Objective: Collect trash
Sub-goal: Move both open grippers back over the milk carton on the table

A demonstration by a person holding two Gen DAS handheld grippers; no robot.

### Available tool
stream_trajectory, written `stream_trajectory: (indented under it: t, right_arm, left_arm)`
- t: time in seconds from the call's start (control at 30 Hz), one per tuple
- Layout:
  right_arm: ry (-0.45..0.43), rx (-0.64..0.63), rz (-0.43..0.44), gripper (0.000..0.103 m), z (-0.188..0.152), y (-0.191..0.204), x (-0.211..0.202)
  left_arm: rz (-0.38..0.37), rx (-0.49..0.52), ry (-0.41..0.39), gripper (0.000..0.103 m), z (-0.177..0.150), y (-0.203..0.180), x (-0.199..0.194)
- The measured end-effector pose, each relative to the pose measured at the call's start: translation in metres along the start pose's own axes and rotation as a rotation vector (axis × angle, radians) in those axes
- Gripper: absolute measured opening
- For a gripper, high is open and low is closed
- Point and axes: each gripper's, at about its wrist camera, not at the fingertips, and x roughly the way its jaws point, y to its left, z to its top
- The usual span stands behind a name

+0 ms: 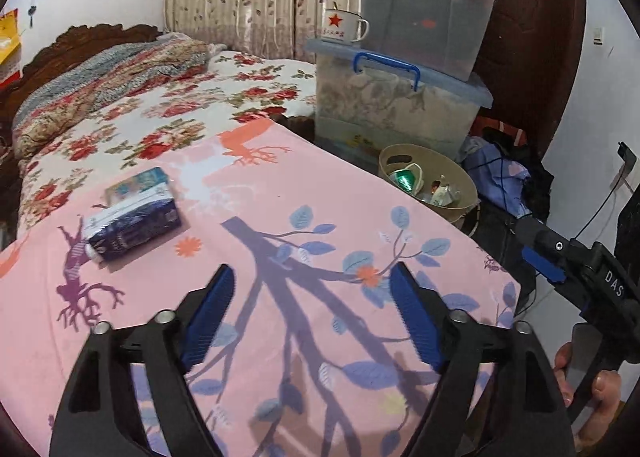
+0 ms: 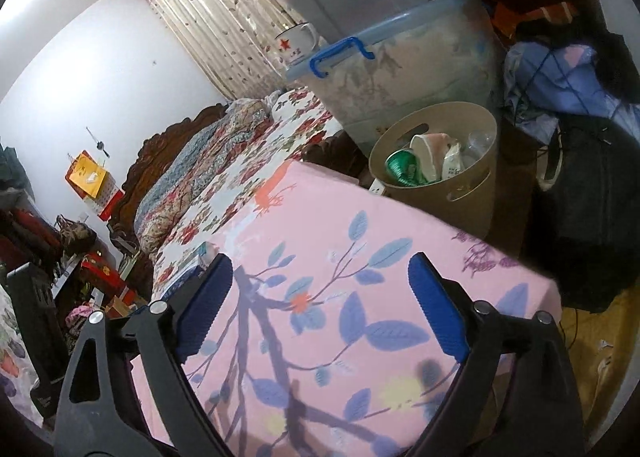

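Both grippers, left [image 1: 312, 281] and right [image 2: 320, 273], hover over the pink bedspread [image 1: 280, 217], fingers spread wide and empty; the beige trash bin [image 2: 472, 193], holding discarded cups, stands at one o'clock beside the bed.

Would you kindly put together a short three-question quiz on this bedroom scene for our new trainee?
1. True or false: the left gripper grips something.
2. Where does the carton lie? A) in the beige bin B) on the pink cloth C) on the storage boxes
3. What stands on the lower box's lid beside the upper box?

Key:
1. False: its jaws stand apart with nothing between them.
2. B.
3. A white mug with a red star.
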Motion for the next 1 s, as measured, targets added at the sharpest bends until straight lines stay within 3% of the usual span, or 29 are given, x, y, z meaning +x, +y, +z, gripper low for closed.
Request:
stream_trajectory:
  t: [0.17, 0.37, 0.57, 1.0]
  right_arm:
    - [0.017, 0.002, -0.012, 0.095, -0.006, 0.013, -0.002]
    - [0.004, 0.002, -0.024, 0.096, -0.006, 0.018, -0.005]
    - [0.0, 0.018, -0.049, 0.099, -0.007, 0.017, -0.007]
    - [0.01, 0.016, -0.049, 0.099, -0.009, 0.019, -0.006]
  left_arm:
    - [0.015, -0.01, 0.002, 0.094, -0.004, 0.006, -0.011]
    - [0.028, -0.042, 0.014, 0.094, -0.007, 0.013, -0.015]
    - [0.035, -0.069, 0.087, 0.094, -0.009, 0.017, -0.007]
    - [0.075, -0.011, 0.02, 0.094, -0.007, 0.012, -0.02]
